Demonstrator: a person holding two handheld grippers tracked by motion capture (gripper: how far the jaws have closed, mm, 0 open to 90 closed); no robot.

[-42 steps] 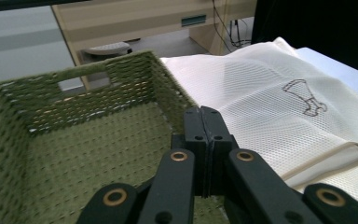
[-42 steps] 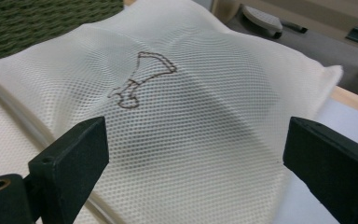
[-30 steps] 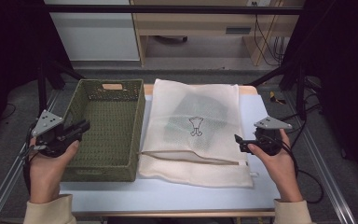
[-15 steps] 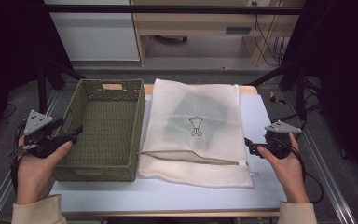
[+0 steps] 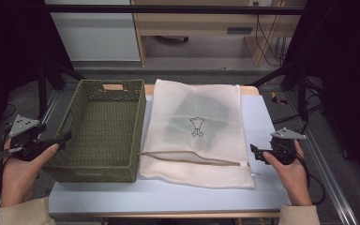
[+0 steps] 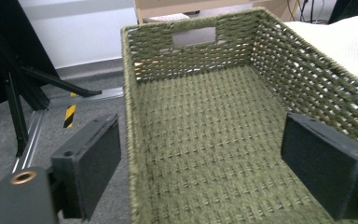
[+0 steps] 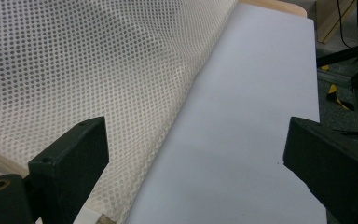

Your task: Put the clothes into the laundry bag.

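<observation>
1. The table (image 5: 267,122) is pale, with a wooden far edge, and carries the basket and the bag side by side.
2. The bag (image 5: 197,136) is a cream mesh laundry bag lying flat on the middle and right of the table, its left edge touching the basket. A dark folded thing shows faintly through the mesh, under a small printed figure. Its zip edge runs along the near side, partly gaping. In the right gripper view the bag (image 7: 88,70) covers the left half, its edge lying on the bare table (image 7: 247,116).
3. The basket (image 5: 104,129) is a green woven one, rectangular, on the left of the table with nothing in it. It has a handle slot in its far wall. In the left gripper view the basket (image 6: 214,121) lies straight ahead, its left wall running between the jaws.
4. The left claw (image 5: 61,139), held in the left hand (image 5: 21,171), sits just outside the basket's left wall. Its jaws have just been opening and now stand wide; they grip nothing.
5. The right claw (image 5: 254,153), held in the right hand (image 5: 288,171), hovers near the bag's near right corner, apart from it. Its jaws are wide apart over bag edge and table, holding nothing.
</observation>
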